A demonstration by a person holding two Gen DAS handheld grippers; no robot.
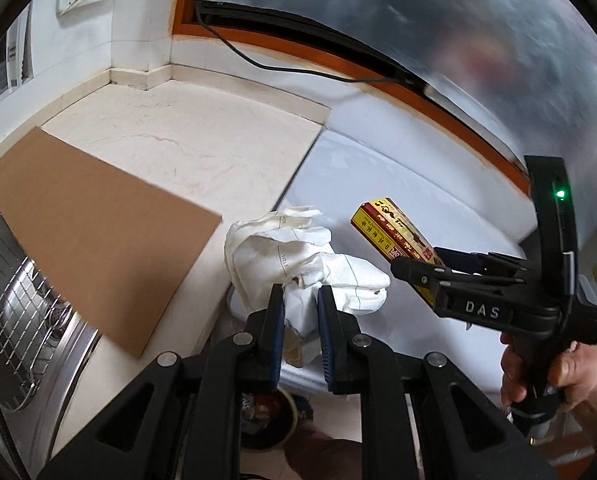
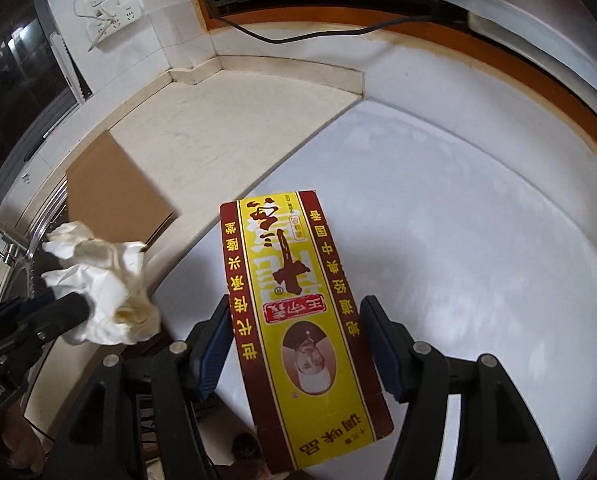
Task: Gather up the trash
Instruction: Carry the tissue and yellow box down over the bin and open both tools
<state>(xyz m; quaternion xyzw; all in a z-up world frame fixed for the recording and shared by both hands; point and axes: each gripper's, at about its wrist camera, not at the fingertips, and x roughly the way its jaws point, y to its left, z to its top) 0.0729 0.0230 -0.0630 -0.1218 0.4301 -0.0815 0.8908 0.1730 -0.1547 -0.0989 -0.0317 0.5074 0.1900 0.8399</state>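
My left gripper [image 1: 301, 300] is shut on a crumpled white paper [image 1: 298, 256], held up over the counter's edge; the paper also shows at the left of the right wrist view [image 2: 102, 284]. My right gripper [image 2: 296, 316] holds a yellow and dark red seasoning box [image 2: 294, 300] flat between its fingers, above the white surface. In the left wrist view that box [image 1: 390, 240] sticks out of the right gripper [image 1: 426, 272], to the right of the paper. Below the left gripper a round bin [image 1: 266, 416] with wrappers inside is partly hidden by the fingers.
A brown cardboard sheet [image 1: 98, 240] lies on the beige counter [image 1: 186, 140] and overhangs a steel sink with a wire rack [image 1: 22, 320]. A white surface [image 2: 438, 220] lies to the right. A black cable [image 1: 258, 60] runs along the orange window frame. A wall socket [image 2: 110, 16] is at the far left.
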